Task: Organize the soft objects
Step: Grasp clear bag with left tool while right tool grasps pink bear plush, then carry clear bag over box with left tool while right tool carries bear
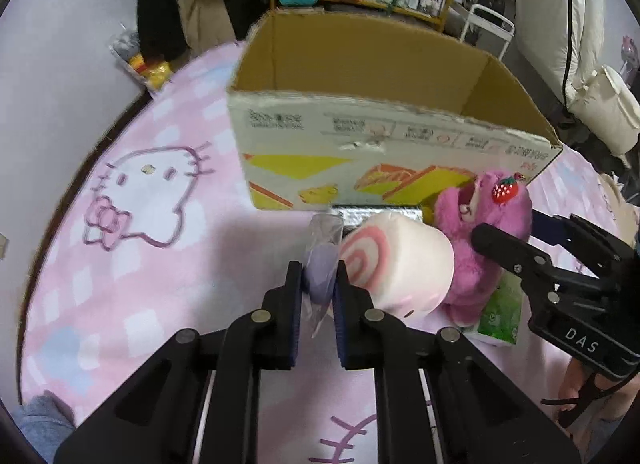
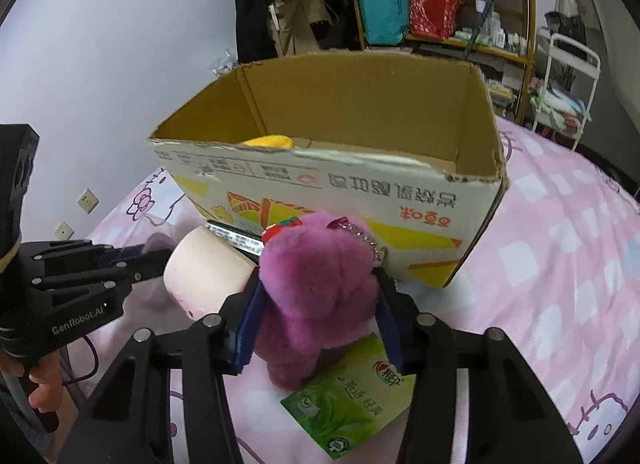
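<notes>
Pink bedspread (image 1: 120, 264); left gripper (image 1: 318, 284) jaws pinch lilac pouch (image 1: 320, 272); "DAS"-marked right gripper (image 2: 316, 304) jaws squeeze purple plush (image 2: 316, 284).

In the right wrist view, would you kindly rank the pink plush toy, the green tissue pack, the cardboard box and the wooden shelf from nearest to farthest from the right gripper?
1. Pink plush toy: clamped between the right gripper pads.
2. Green tissue pack: just beneath the toy, on the bed.
3. Cardboard box: behind the toy.
4. Wooden shelf: far back, against the wall.
</notes>
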`<act>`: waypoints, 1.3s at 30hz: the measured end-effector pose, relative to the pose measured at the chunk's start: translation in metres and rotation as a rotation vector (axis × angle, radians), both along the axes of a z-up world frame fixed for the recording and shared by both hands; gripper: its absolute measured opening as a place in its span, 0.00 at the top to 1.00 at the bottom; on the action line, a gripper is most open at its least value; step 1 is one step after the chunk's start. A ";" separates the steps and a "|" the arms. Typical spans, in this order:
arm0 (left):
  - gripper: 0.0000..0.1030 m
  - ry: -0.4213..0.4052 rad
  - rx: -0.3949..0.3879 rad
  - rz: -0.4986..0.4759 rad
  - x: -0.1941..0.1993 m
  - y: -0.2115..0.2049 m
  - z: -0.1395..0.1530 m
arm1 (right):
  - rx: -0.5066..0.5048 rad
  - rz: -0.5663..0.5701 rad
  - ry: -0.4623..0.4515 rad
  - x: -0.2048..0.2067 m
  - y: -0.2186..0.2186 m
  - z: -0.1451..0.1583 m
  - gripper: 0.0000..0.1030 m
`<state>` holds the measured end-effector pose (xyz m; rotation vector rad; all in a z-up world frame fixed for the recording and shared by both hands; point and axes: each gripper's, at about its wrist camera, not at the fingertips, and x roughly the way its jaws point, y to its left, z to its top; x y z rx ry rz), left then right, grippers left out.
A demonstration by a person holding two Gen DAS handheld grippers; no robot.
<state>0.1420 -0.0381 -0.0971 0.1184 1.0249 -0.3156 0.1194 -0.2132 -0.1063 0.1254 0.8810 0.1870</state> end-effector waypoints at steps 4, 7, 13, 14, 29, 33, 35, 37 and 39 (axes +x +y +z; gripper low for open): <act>0.86 -0.061 -0.030 0.018 -0.012 0.011 0.019 | -0.045 0.000 -0.058 -0.008 0.007 0.013 0.49; 0.86 -0.125 -0.029 0.032 -0.025 0.016 0.033 | -0.062 -0.016 -0.112 -0.018 0.008 0.026 0.49; 0.86 -0.216 -0.064 0.061 -0.041 0.030 0.056 | -0.091 -0.061 -0.218 -0.038 0.006 0.053 0.49; 0.86 -0.243 -0.067 0.061 -0.045 0.032 0.061 | -0.093 -0.066 -0.236 -0.041 0.005 0.058 0.49; 0.86 -0.503 -0.052 0.057 -0.081 0.032 0.126 | -0.068 -0.122 -0.459 -0.075 -0.006 0.132 0.49; 0.86 -0.557 -0.036 0.037 -0.084 0.026 0.136 | -0.071 -0.139 -0.501 -0.074 -0.007 0.146 0.49; 0.86 -0.574 -0.031 0.040 -0.083 0.024 0.141 | -0.072 -0.154 -0.532 -0.074 -0.008 0.152 0.49; 0.86 -0.595 -0.031 0.037 -0.083 0.020 0.146 | -0.063 -0.159 -0.553 -0.072 -0.011 0.157 0.49; 0.86 -0.614 -0.034 0.027 -0.081 0.015 0.152 | -0.064 -0.163 -0.567 -0.069 -0.012 0.163 0.49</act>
